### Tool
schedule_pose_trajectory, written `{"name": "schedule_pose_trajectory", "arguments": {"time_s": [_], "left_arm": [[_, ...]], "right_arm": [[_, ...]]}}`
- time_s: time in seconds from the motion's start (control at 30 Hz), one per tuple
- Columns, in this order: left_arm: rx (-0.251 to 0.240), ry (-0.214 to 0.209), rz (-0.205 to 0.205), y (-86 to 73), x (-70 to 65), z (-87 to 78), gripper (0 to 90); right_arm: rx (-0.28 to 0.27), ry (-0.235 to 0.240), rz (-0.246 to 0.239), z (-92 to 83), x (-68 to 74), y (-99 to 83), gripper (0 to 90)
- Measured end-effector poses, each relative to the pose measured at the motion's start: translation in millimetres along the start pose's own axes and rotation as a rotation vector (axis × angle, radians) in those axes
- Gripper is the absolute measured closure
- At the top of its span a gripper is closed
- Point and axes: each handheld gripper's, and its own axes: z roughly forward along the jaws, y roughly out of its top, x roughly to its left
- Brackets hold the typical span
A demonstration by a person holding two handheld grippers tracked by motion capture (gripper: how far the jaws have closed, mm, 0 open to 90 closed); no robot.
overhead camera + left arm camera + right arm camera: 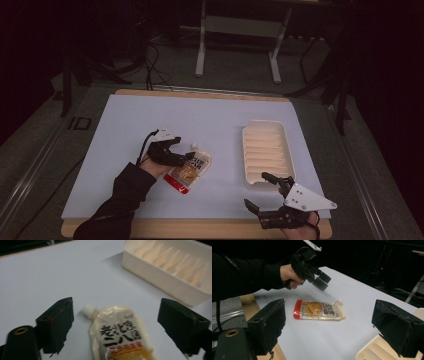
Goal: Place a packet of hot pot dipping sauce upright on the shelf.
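A soft food pouch (189, 168) with a white cap, black lettering and a red bottom edge lies flat on the pale mat. My left gripper (184, 152) hovers just above the pouch's upper end, open. In the left gripper view the pouch (120, 337) lies between and below the spread jaws of my left gripper (116, 307), which do not touch it. My right gripper (261, 192) is open near the table's front edge, holding nothing. From the right gripper view (329, 306) the pouch (319, 310) lies ahead, with the left gripper (323, 282) above it.
A cream ribbed tray (245, 150) stands right of the pouch, just beyond my right gripper, and shows as the tray (160, 277) and the tray (367, 352). The mat (150, 120) covers a wooden board. Beyond it stand a table frame (201, 50) and cables.
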Motion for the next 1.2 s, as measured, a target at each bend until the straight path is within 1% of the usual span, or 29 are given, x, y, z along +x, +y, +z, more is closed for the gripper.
{"name": "schedule_pose_trajectory", "arguments": {"time_s": [0.03,0.07,0.13,0.2,0.23,0.27,0.33,0.37,0.43,0.47,0.57,0.6,0.67,0.7,0.73,0.77,0.8,0.87,0.93,0.97,1.03,1.07,1.17,1.2], "left_arm": [[0.008,0.001,0.007,-1.5,1.3,1.7,20.0],[0.016,0.008,0.006,-2.9,2.3,3.7,21.4],[0.016,0.005,0.005,-5.9,4.1,6.5,27.7],[0.024,0.0,-0.004,-9.3,6.4,9.9,31.4],[0.038,0.001,-0.009,-11.4,7.7,12.7,31.9],[0.042,-0.005,-0.011,-12.8,8.6,14.0,32.0],[0.059,0.004,-0.019,-15.5,9.6,18.5,34.3],[0.068,0.003,-0.016,-16.9,9.7,21.1,34.3],[0.095,0.014,-0.002,-18.3,9.5,25.4,34.3],[0.102,0.011,-0.002,-19.4,9.6,27.6,34.3],[0.131,0.027,0.007,-22.3,10.0,32.7,34.2],[0.138,0.028,0.004,-23.1,10.7,34.0,34.2],[0.148,0.051,0.017,-24.2,11.4,35.6,34.2],[0.145,0.047,0.016,-24.4,11.7,36.2,34.2],[0.146,0.055,0.02,-24.6,11.8,37.1,34.2],[0.157,0.057,0.025,-24.9,11.6,38.7,34.2],[0.175,0.056,0.045,-24.6,10.9,40.0,34.2],[0.187,0.062,0.066,-23.7,8.7,42.2,34.1],[0.195,0.065,0.069,-23.5,7.8,43.6,32.9],[0.212,0.074,0.074,-23.0,6.6,45.5,32.9],[0.221,0.086,0.102,-23.2,3.6,46.7,31.1],[0.226,0.091,0.11,-23.2,2.1,47.1,30.6],[0.237,0.106,0.112,-22.2,-1.9,48.5,30.1],[0.245,0.105,0.121,-21.3,-2.6,48.5,30.7]], "right_arm": [[0.003,0.002,0.0,0.4,-0.1,-0.2,11.8],[0.006,0.004,-0.001,1.0,-0.2,-0.6,11.8],[0.009,0.006,0.0,1.7,0.0,-1.0,11.9],[0.01,0.007,-0.002,1.9,0.2,-1.2,11.9],[0.01,0.01,0.0,1.9,0.1,-1.2,11.9],[0.011,0.011,0.001,1.9,0.1,-1.3,12.8],[0.014,0.015,0.003,2.0,0.0,-1.5,13.2],[0.013,0.016,0.002,2.1,0.0,-1.7,13.3],[0.016,0.016,0.002,2.5,-0.1,-2.0,13.3],[0.015,0.016,0.003,2.6,-0.2,-2.1,13.5],[0.023,0.02,0.0,3.2,0.2,-2.4,14.3],[0.029,0.022,0.001,3.2,0.5,-2.5,14.3],[0.032,0.023,0.003,3.5,0.6,-2.7,14.3],[0.031,0.024,0.006,3.7,0.4,-2.8,14.3],[0.031,0.023,0.006,3.8,0.3,-2.8,14.3],[0.032,0.022,0.004,3.8,0.1,-2.9,14.3],[0.032,0.022,0.004,4.0,0.0,-2.9,14.4],[0.034,0.021,0.003,4.0,0.1,-3.0,14.3],[0.034,0.021,0.003,4.1,0.1,-2.9,14.3],[0.035,0.02,0.003,4.1,0.1,-2.9,14.3],[0.036,0.021,0.007,4.3,0.2,-3.1,14.3],[0.038,0.023,0.008,4.5,0.3,-3.1,14.4],[0.041,0.026,0.01,5.0,1.0,-2.9,14.3],[0.041,0.027,0.008,5.1,1.2,-2.9,14.3]]}}
